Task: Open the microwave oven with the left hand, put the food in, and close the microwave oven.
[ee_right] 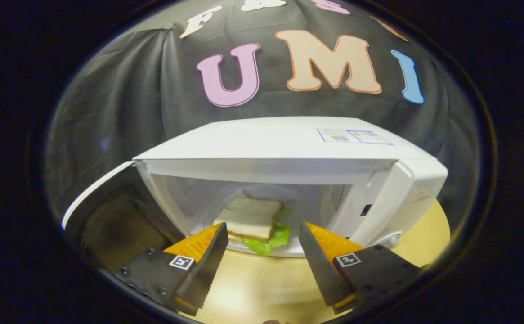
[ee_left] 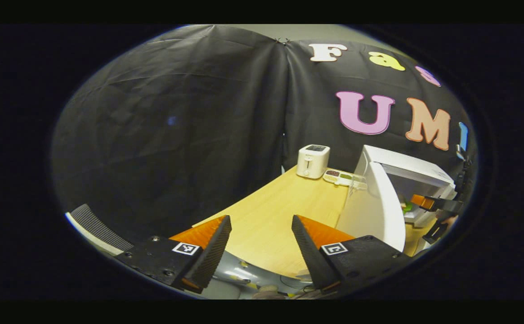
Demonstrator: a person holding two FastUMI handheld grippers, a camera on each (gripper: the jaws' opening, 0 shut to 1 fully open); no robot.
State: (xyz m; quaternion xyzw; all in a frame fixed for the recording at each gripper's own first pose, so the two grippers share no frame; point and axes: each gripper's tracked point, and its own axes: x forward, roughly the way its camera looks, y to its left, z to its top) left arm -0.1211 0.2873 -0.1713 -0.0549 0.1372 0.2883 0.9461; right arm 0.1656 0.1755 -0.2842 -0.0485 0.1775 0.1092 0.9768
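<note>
The white microwave oven (ee_right: pixel 288 148) stands on the wooden table with its door (ee_right: pixel 104 211) swung open to the left. A sandwich (ee_right: pixel 250 220) with green lettuce lies inside the cavity near the front. My right gripper (ee_right: pixel 262 238) is open just in front of the opening, apart from the sandwich. In the left gripper view the microwave (ee_left: pixel 405 171) is at the right with its open door (ee_left: pixel 378 207) edge-on. My left gripper (ee_left: pixel 262 229) is open and empty, left of the door, over the table. The right gripper (ee_left: pixel 428 203) reaches toward the cavity there.
A white toaster (ee_left: pixel 313 161) stands at the far end of the wooden table (ee_left: pixel 279 211), with a small tray of food (ee_left: pixel 340 177) beside it. A ribbed grey object (ee_left: pixel 95 227) shows at the lower left.
</note>
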